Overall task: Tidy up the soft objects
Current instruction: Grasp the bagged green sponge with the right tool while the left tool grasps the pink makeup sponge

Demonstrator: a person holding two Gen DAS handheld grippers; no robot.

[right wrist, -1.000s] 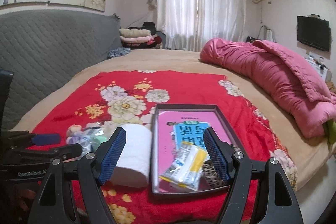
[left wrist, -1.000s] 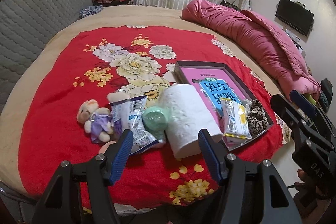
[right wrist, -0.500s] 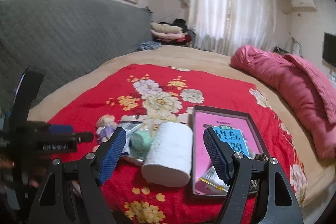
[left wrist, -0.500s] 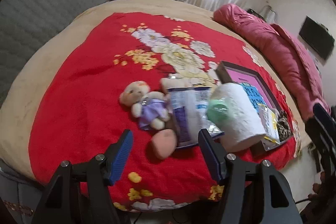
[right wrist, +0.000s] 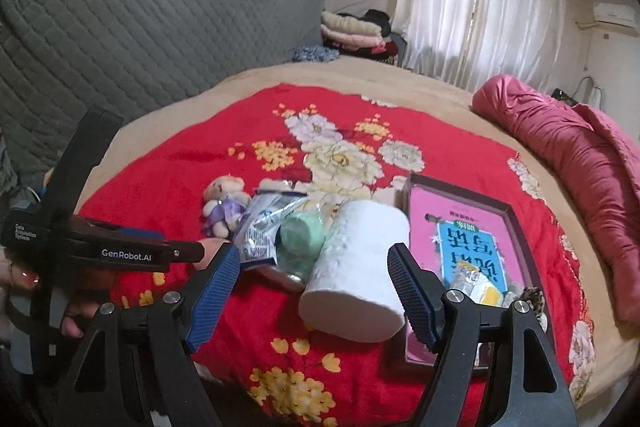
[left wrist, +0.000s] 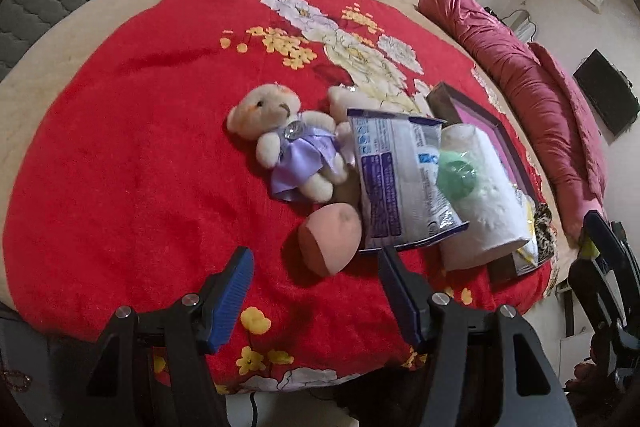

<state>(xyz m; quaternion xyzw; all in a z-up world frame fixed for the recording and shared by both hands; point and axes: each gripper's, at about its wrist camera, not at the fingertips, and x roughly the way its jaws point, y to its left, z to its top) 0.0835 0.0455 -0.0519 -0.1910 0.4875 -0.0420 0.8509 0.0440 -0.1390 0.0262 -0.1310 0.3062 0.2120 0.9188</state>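
Observation:
On the red flowered blanket (left wrist: 120,147) lie a small teddy bear in a lilac dress (left wrist: 288,147) (right wrist: 226,205), a pink sponge (left wrist: 330,241), a white and blue wipes packet (left wrist: 396,183) (right wrist: 264,223), a green round object (left wrist: 456,177) (right wrist: 302,233) and a white paper roll (left wrist: 484,195) (right wrist: 360,267). My left gripper (left wrist: 314,277) hangs open just in front of the pink sponge, touching nothing. Open too, my right gripper (right wrist: 314,273) has the near end of the paper roll framed between its fingers without contact.
A dark tray (right wrist: 520,227) to the right holds a pink and blue booklet (right wrist: 468,239), a yellow packet (right wrist: 476,287) and a leopard-print scrunchie (left wrist: 544,227). A rolled pink quilt (right wrist: 580,179) lies far right, a grey padded headboard (right wrist: 140,27) at the left. The left hand-held tool (right wrist: 100,251) shows in the right view.
Both views have swung left and lowered toward the bed. The bear, sponge and packet now fill the left view's centre; the paper roll has come between the right fingers. Nothing was grasped.

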